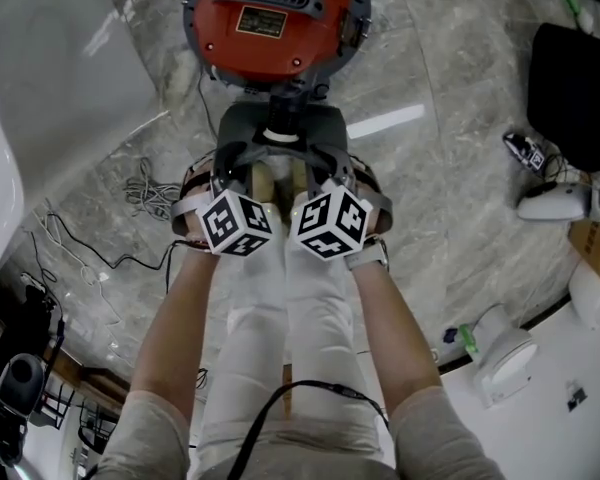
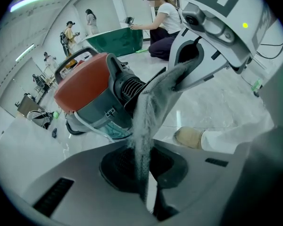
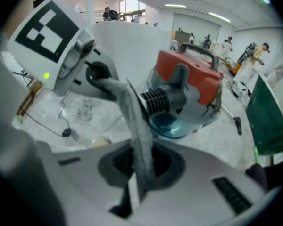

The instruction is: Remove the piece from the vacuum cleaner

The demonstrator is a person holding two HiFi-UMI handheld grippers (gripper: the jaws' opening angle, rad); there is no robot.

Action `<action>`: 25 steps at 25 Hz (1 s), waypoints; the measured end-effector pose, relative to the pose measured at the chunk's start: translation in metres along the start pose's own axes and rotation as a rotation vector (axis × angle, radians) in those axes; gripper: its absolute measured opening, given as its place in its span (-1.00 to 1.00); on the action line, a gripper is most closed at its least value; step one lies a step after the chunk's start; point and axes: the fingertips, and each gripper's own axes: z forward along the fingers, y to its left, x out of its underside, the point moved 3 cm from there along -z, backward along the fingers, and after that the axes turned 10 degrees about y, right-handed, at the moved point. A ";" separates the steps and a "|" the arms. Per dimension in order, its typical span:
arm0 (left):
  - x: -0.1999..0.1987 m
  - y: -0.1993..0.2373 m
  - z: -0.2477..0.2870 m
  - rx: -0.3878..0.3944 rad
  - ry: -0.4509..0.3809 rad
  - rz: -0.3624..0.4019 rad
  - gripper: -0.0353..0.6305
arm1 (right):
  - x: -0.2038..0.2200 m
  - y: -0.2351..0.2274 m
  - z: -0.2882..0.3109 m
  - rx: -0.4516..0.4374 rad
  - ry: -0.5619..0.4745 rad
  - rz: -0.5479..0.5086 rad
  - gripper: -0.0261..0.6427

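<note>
The red canister vacuum cleaner [image 1: 275, 18] stands on the marble floor just ahead of both grippers. A dark grey plastic part [image 1: 280, 133] with a round opening and vent slots sits between the grippers and the vacuum. It fills the bottom of the left gripper view [image 2: 61, 173] and of the right gripper view [image 3: 217, 173]. A grey felt-like strip [image 2: 144, 126] [image 3: 137, 126] runs up from the opening, stretched from one gripper to the other. My left gripper [image 1: 230, 175] [image 2: 151, 204] [image 3: 96, 76] and right gripper [image 1: 335, 175] [image 3: 129, 197] [image 2: 184, 74] are each shut on an end of this strip. The vacuum [image 2: 89, 88] [image 3: 188, 84] is close behind.
My legs in white trousers [image 1: 280, 318] are below the grippers. Loose cables [image 1: 150, 193] lie on the floor to the left. White devices [image 1: 505, 353] and a white handset [image 1: 555, 203] lie to the right. People [image 2: 165, 18] and a green tub [image 2: 118, 39] are far behind.
</note>
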 end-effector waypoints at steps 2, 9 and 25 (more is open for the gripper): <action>0.001 -0.002 0.005 0.033 0.013 -0.037 -0.80 | 0.000 0.000 0.003 -0.005 0.002 -0.007 -0.84; -0.001 -0.004 0.015 0.119 0.018 -0.168 -0.80 | -0.001 0.001 0.011 -0.029 -0.010 0.040 -0.84; 0.022 -0.015 -0.016 0.165 0.066 -0.204 -0.80 | 0.007 0.026 -0.033 -0.079 -0.049 0.107 -0.84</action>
